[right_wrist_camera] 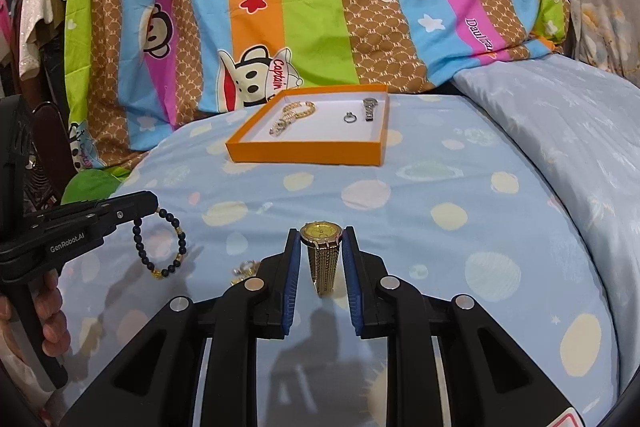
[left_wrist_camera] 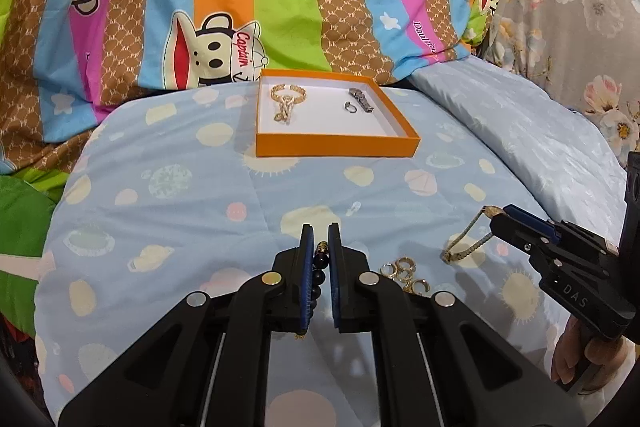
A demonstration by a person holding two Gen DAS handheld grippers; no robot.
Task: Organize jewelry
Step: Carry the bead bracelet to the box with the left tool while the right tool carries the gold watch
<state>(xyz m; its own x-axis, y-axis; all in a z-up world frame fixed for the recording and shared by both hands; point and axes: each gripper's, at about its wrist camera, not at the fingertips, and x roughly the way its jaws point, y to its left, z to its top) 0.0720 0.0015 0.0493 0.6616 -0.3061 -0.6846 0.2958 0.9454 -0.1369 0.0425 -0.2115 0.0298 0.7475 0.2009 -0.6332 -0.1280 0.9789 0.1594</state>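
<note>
L claw [left_wrist_camera: 320, 239] clamped on bead bracelet [right_wrist_camera: 160, 247], R claw [right_wrist_camera: 321, 241] on gold watch [right_wrist_camera: 321, 247]; dial only in R view.

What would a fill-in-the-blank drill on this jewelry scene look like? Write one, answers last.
1. The left gripper holds a dark beaded ____.
2. The right gripper grips a gold ____.
3. The orange tray lies on the ____.
4. Loose gold rings lie ____ the tray.

Answers: bracelet, watch, bed, outside

both low views toward tray [left_wrist_camera: 338, 146]
</note>
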